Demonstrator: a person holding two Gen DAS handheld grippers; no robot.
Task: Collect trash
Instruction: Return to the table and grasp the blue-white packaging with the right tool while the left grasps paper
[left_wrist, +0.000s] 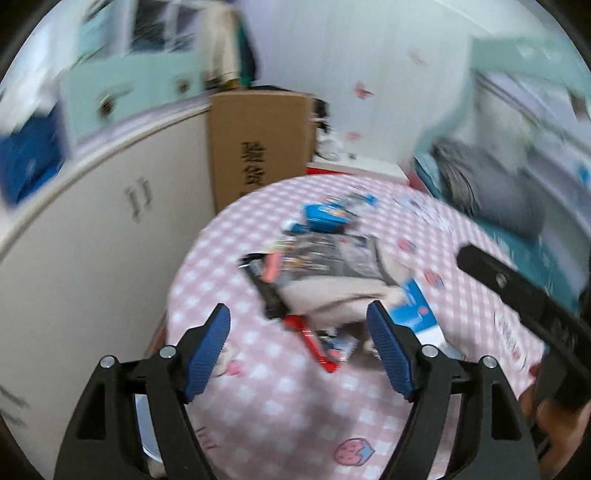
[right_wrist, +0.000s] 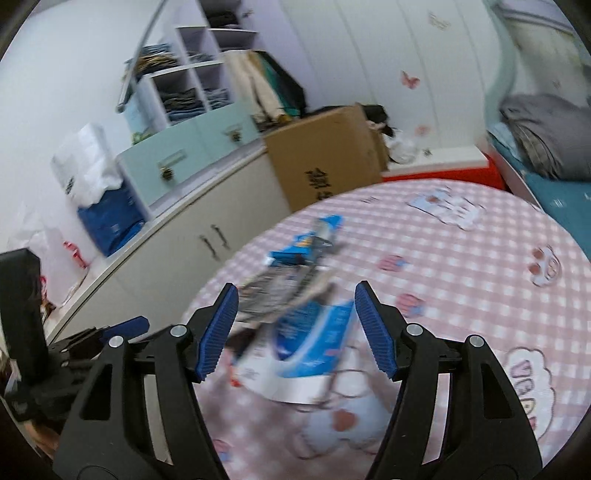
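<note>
both my grippers, left gripper (left_wrist: 297, 345) and right gripper (right_wrist: 295, 326), are released. i should lower the right one slowly onto the blue wrapper (right_wrist: 314, 339) at 12 o'clock, gripping its edge.

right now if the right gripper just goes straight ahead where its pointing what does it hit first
Most likely the blue-and-white wrapper, lying on the pink checked tablecloth between the open fingers of the right gripper. Motion blur makes depth uncertain; the grey printed packet lies just beyond.
</note>
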